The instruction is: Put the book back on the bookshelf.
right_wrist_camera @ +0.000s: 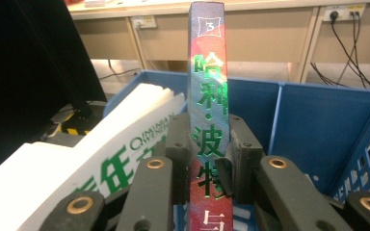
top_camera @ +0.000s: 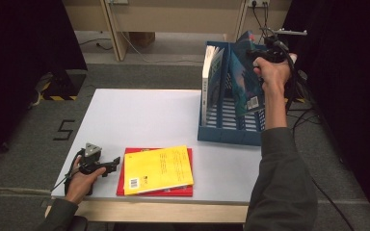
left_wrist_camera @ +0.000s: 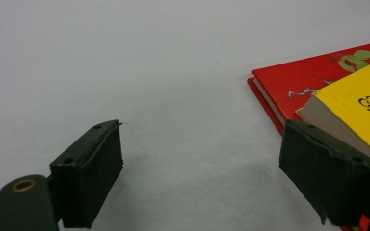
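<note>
My right gripper (top_camera: 265, 53) is shut on the spine of a dark teal book (top_camera: 244, 79), holding it upright and tilted over the blue file rack (top_camera: 229, 134). In the right gripper view the jaws of my right gripper (right_wrist_camera: 208, 132) clamp the spine (right_wrist_camera: 208, 96), which bears green characters and a "3". A white book (top_camera: 211, 77) stands in the rack's left slot. My left gripper (top_camera: 117, 163) rests open on the table, just left of a yellow book (top_camera: 158, 169) lying on a red book (top_camera: 121, 185). Nothing sits between the jaws of my left gripper (left_wrist_camera: 202, 159).
The white table (top_camera: 139, 115) has bare surface across its left and middle. The rack stands at its right rear corner, its blue walls (right_wrist_camera: 318, 120) behind the held book. The white book (right_wrist_camera: 125, 144) leans at the left. Wooden furniture and cables lie beyond the table.
</note>
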Demonstrator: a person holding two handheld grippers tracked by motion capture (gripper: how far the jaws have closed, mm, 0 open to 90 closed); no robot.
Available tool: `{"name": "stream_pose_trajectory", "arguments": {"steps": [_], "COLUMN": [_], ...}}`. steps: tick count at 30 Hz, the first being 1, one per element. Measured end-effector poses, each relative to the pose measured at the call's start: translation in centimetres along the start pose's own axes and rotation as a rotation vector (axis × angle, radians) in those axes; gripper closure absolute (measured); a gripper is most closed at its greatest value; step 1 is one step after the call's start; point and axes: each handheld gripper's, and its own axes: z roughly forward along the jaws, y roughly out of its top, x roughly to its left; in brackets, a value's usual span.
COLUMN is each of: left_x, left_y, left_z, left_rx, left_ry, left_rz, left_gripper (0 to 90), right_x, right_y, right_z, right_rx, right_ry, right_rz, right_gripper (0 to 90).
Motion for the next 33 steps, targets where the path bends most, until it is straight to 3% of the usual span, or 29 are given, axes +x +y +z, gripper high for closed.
{"name": "stream_pose_trajectory", "arguments": {"steps": [4,10,13,19,21,26,29,33], "left_x": [0.0,0.1,0.1,0.0,-0.1,0.0,0.0,-0.1], "left_y": [0.0,0.0,0.0,0.0,0.0,0.0,0.0,0.0], "left_z": [0.0,0.0,0.0,0.0,0.0,-0.1,0.0,-0.1], "left_rx": [0.005,0.002,0.004,0.005,0.004,0.002,-0.007,-0.008], "left_ry": [-0.001,-0.006,-0.010,-0.004,-0.003,-0.006,-0.010,-0.007], "left_rz": [-0.004,-0.006,-0.008,0.003,0.008,0.001,0.003,0.013], "left_gripper": [14.6,14.6,14.6,14.6,14.6,14.6,14.6,14.6], "right_x": [0.5,0.7,1.1,1.1,0.9,0.5,0.4,-0.4], "right_y": [1.8,3.9,4.3,5.1,5.5,5.3,4.7,2.8], "right_z": [-0.8,-1.1,-1.4,-2.7,-2.0,-0.1,0.1,-0.3], "right_rx": [-0.017,-0.019,-0.013,-0.057,-0.067,-0.074,-0.109,-0.131], "right_ry": [-0.007,-0.027,-0.024,-0.025,-0.030,-0.023,-0.032,-0.005], "right_rz": [-0.019,-0.005,-0.020,-0.013,-0.005,0.018,0.005,0.052], "right_gripper": [75.1,75.2,75.2,75.2,75.2,75.2,75.2,75.2]}}
